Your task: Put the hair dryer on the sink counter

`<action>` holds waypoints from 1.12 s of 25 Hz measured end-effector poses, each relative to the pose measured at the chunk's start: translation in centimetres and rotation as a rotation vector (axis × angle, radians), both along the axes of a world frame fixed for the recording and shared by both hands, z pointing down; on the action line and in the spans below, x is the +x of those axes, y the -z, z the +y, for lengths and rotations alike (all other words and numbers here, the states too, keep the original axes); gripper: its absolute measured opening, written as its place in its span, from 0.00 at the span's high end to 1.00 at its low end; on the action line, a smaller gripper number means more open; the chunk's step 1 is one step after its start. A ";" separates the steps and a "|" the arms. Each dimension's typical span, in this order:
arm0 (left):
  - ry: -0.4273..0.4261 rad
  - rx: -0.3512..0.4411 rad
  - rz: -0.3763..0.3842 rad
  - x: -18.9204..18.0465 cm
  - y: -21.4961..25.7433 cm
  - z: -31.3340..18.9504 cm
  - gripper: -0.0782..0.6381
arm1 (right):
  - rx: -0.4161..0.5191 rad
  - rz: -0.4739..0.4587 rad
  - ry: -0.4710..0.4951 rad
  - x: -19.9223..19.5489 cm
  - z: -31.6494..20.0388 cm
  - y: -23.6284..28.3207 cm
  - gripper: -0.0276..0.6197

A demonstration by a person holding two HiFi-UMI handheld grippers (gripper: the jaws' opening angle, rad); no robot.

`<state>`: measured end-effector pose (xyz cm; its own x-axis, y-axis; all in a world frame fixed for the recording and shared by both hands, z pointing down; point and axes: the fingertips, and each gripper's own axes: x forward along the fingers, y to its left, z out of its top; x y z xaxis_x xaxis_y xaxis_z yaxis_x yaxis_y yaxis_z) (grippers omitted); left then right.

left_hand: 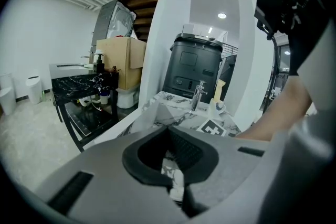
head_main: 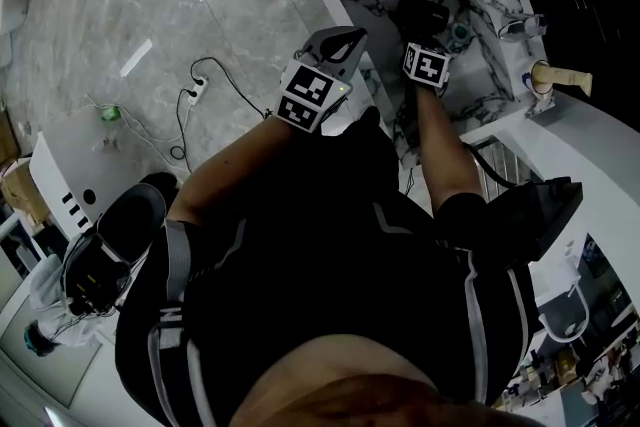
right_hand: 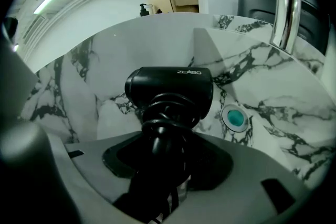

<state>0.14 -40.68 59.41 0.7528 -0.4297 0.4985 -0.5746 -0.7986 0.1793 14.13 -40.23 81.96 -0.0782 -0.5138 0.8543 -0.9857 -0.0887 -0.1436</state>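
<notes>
Lettering in white on the dryer (right_hand: 169,89) barrel reads roughly "ZEABO". The right gripper (right_hand: 167,162) clamps the handle, which has the cord wound round it, and holds the dryer over the marble basin (right_hand: 283,107), near the teal drain (right_hand: 234,117). The left gripper (left_hand: 176,165) is empty, jaws apart, at the basin's edge.

The hair dryer (right_hand: 169,86) is smooth matt black plastic, its cord (right_hand: 167,122) rubbery, the sink (right_hand: 79,86) glossy dark-veined marble (or a marble-look finish), the faucet (right_hand: 283,5) polished metal.
</notes>
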 end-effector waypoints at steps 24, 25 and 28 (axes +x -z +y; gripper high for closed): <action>-0.073 0.006 0.011 -0.2 0.9 0.9 0.89 | -0.060 0.044 0.042 0.2 0.7 -1.6 0.57; -0.077 0.009 0.015 -0.2 1.1 0.9 0.89 | -0.065 0.043 0.042 0.2 0.8 -1.5 0.56; -0.085 0.018 0.027 -0.2 1.7 0.6 0.89 | -0.072 0.037 0.042 0.1 0.9 -0.6 0.55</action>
